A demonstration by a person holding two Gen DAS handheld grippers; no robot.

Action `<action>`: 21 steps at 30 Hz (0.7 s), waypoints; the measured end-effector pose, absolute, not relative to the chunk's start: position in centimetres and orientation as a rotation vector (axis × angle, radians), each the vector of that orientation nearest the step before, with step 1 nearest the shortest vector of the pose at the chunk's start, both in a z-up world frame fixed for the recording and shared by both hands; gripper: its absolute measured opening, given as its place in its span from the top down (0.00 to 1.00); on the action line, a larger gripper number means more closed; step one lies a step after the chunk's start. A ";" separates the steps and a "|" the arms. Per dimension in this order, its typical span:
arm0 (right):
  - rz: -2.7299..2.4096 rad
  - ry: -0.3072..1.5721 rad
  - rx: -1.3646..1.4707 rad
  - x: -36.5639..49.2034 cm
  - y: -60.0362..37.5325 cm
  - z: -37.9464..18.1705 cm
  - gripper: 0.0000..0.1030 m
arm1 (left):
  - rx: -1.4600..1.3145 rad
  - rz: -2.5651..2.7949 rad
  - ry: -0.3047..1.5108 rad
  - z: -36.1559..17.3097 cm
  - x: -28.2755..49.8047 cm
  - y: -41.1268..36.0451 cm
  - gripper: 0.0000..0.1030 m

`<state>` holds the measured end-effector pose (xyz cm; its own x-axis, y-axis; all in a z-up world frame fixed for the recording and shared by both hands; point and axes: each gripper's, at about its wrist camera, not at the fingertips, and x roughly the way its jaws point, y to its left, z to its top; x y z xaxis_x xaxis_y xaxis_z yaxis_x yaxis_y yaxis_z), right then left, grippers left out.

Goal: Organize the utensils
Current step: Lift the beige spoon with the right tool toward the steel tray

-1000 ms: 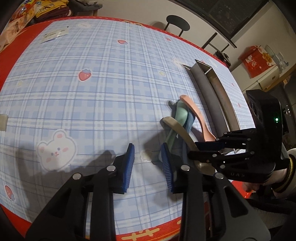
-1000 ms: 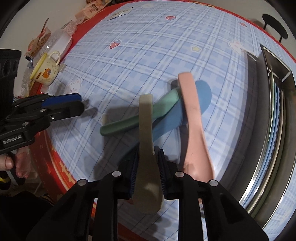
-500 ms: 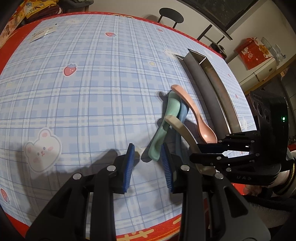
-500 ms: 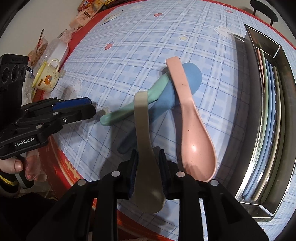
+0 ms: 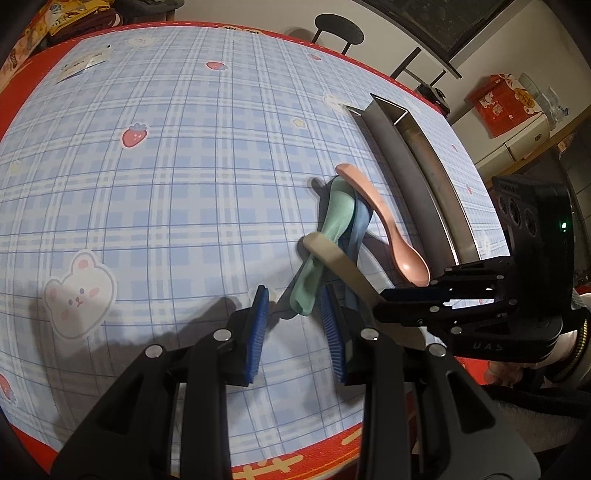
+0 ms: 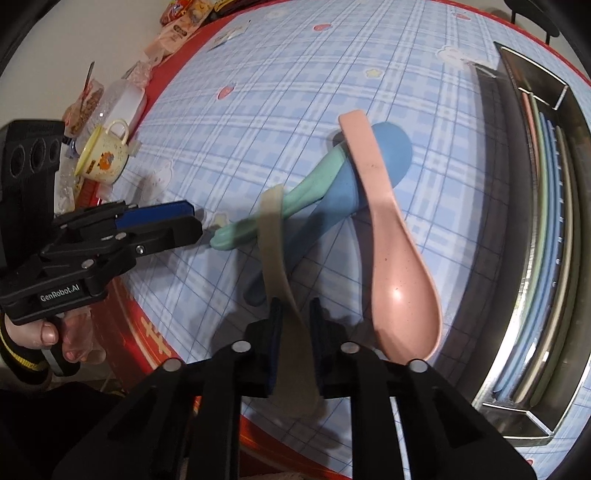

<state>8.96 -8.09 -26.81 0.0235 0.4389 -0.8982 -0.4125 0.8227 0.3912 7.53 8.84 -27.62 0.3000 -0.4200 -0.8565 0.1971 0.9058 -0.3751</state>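
My right gripper (image 6: 294, 312) is shut on a beige spoon (image 6: 275, 236), held above the table; it also shows in the left wrist view (image 5: 338, 260). A green spoon (image 6: 291, 199), a blue spoon (image 6: 351, 184) and a pink spoon (image 6: 391, 254) lie crossed on the checked tablecloth. My left gripper (image 5: 293, 317) is open, its jaws on either side of the green spoon's handle end (image 5: 306, 295). A long steel tray (image 6: 576, 206) at the right holds several coloured utensils.
A yellow cup (image 6: 105, 155), a plastic container (image 6: 122, 99) and snack packets stand at the table's left edge. The red table border (image 5: 280, 443) runs close below both grippers. A black stool (image 5: 338, 31) stands beyond the far edge.
The right gripper has lifted the beige spoon and pulled it back off the pile. The left gripper has moved forward to the green spoon's handle end, still open.
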 end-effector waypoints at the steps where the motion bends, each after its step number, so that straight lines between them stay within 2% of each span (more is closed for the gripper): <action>1: 0.665 1.402 0.026 9.0 -8.0 -26.9 0.87 | -0.213 -0.415 1.201 -27.7 7.5 8.8 0.69; 10: 0.672 1.379 -0.013 9.4 -6.6 -26.9 0.85 | -0.200 -0.421 1.214 -28.0 7.8 8.4 0.69; 15: 0.685 1.366 -0.046 9.6 -5.7 -26.7 0.79 | -0.192 -0.428 1.218 -28.2 8.0 8.1 0.69; 21: 0.697 1.355 -0.058 10.0 -5.1 -26.8 0.76 | -0.192 -0.433 1.224 -28.4 8.3 7.8 0.69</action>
